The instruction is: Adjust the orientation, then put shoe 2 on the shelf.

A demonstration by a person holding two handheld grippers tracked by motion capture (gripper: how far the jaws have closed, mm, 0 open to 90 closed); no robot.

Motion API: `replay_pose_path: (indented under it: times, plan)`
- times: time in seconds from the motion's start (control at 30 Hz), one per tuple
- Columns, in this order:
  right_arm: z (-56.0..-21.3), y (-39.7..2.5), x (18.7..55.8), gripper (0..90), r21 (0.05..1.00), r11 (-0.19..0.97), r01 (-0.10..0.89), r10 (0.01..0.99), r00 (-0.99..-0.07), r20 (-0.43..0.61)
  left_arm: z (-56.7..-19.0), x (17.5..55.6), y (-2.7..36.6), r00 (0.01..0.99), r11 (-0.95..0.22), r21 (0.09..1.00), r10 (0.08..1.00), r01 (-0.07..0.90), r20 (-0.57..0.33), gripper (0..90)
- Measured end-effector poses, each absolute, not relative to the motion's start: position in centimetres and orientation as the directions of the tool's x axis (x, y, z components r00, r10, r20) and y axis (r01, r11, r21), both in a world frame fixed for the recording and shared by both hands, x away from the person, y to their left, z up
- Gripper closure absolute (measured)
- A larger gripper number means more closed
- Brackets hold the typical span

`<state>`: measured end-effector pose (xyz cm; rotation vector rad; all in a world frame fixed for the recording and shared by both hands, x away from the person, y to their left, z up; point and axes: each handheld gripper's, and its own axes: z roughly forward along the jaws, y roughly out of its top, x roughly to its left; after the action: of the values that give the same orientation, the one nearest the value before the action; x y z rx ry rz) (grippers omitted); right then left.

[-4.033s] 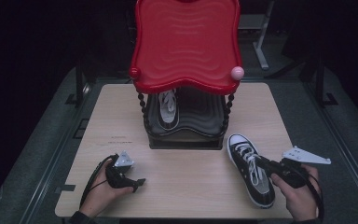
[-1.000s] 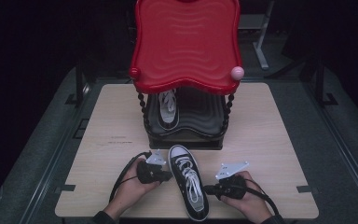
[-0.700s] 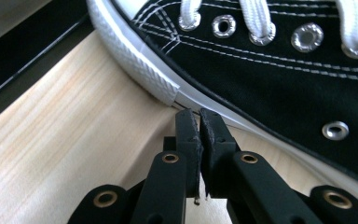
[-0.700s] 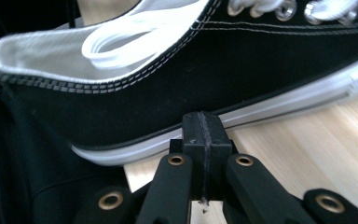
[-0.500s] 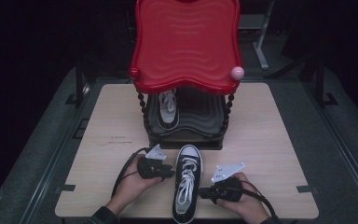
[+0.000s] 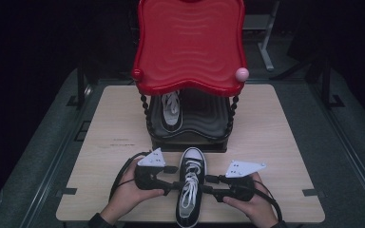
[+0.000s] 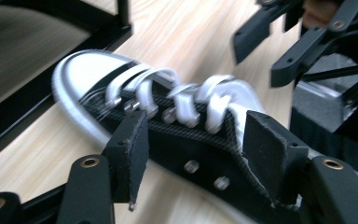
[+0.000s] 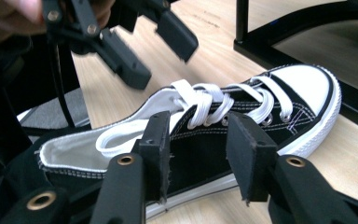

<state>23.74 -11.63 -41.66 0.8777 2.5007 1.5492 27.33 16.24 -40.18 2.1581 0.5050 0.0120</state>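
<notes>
Near the middle of the worktop's (image 6: pixel 275 123) front edge lies the black sneaker (image 6: pixel 190 190), toe toward the rack (image 6: pixel 190 95), flanked by the left tool (image 6: pixel 171 176) and right tool (image 6: pixel 210 186), both spread open, gripping nothing.

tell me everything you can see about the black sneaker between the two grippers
The black sneaker is a canvas-looking high-top with a white rubber toe cap, white sole edge, white laces through metal eyelets and a white lining. It lies upright on its sole on the wooden table, toe pointing at the red-topped shoe rack. The left gripper and right gripper flank it, fingers open on either side of its upper; whether they touch it is unclear.
</notes>
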Motion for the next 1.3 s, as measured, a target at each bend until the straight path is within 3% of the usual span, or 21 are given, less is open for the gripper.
replay_pose_path:
  times: [0.17, 0.53, 0.63, 0.87, 1.3]
  plan:
    - [-41.6, -11.4, 23.9, 57.9, 0.847, 0.322, 0.422, 0.501, -0.836, 0.226, -41.0, 27.4, 15.0, 0.921, -0.535, 0.769, 0.350, 0.349, -0.174, 40.8]
    - [-42.6, -9.3, 24.6, 54.0, 0.828, 0.349, 0.439, 0.494, -0.837, 0.235, -41.7, 27.7, 15.9, 0.932, -0.551, 0.763, 0.306, 0.339, -0.194, 67.1]
    - [-43.0, -9.1, 24.7, 63.7, 0.814, 0.361, 0.456, 0.482, -0.838, 0.256, -41.8, 27.7, 15.8, 0.936, -0.567, 0.752, 0.291, 0.336, -0.198, 76.0]
    - [-43.3, -9.1, 24.9, 83.7, 0.774, 0.374, 0.510, 0.500, -0.814, 0.295, -41.8, 27.5, 15.6, 0.932, -0.581, 0.737, 0.302, 0.346, -0.199, 85.0]
    - [-42.0, -9.6, 24.1, 85.1, 0.792, 0.378, 0.480, 0.508, -0.822, 0.256, -40.5, 27.0, 15.7, 0.935, -0.562, 0.756, 0.296, 0.336, -0.195, 86.4]
